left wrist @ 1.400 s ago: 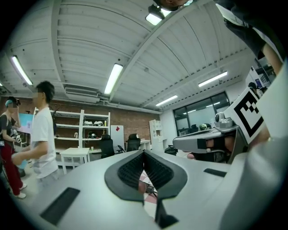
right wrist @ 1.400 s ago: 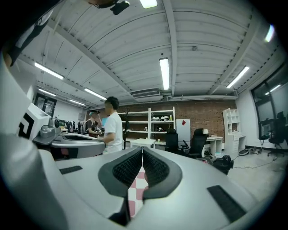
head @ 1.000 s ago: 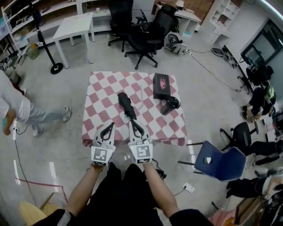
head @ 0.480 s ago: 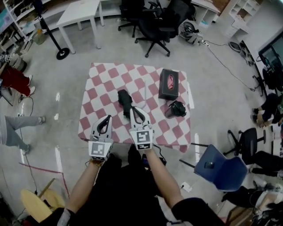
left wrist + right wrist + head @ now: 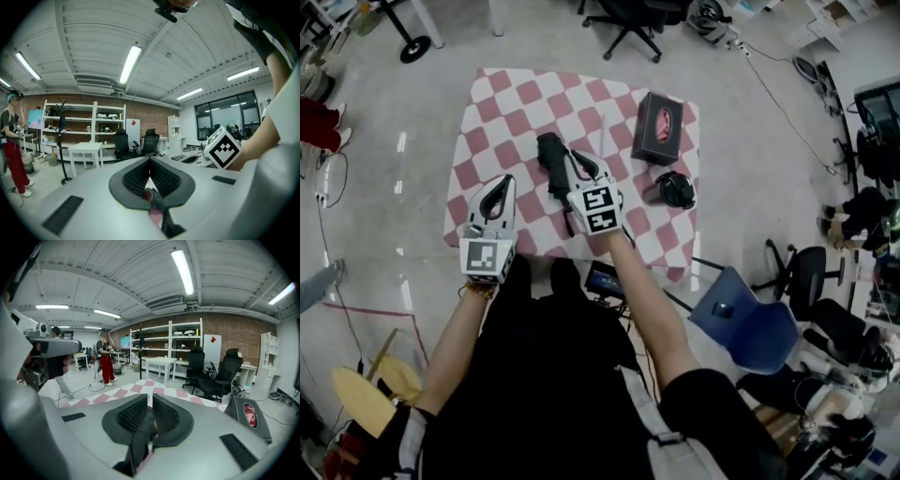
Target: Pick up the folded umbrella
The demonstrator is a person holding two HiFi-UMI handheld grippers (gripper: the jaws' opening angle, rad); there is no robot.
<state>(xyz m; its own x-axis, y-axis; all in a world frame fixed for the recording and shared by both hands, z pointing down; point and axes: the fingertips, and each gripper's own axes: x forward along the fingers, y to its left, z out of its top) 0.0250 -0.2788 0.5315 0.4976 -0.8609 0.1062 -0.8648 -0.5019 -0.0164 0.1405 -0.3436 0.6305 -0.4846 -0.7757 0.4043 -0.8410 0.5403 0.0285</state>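
Black folded umbrella [image 5: 550,159] lies flat on the worktop [image 5: 497,103], roughly mid-cloth, long axis running near-to-far with a slight slant. Cloth is a red-and-white check.

Right tool [image 5: 579,161]: jaws closed, nothing between them in its own view, only checked cloth ahead. In the head view it sits low over the cloth just beside the umbrella's right flank, tips pointing away from the person. Can't tell whether it touches the umbrella.

Left tool [image 5: 504,185]: jaws closed tip to tip, empty. It sits over the near-left part of the worktop, left of the umbrella and clear of it, held roughly level. Its view looks across the room, not at the cloth.

Other items on the worktop:
- black box [image 5: 659,127] with a pink-red patch on top, at the far-right area, well apart from the umbrella
- black rounded item [image 5: 675,189] just nearer than the box, at the right edge; can't tell what it is

Off the worktop:
- blue chair [image 5: 741,323] by the near-right corner
- black office chair [image 5: 628,14] beyond the far edge
- white table [image 5: 86,149] and shelving at the brick wall
- person in red trousers [image 5: 105,364] standing on the floor off to the left
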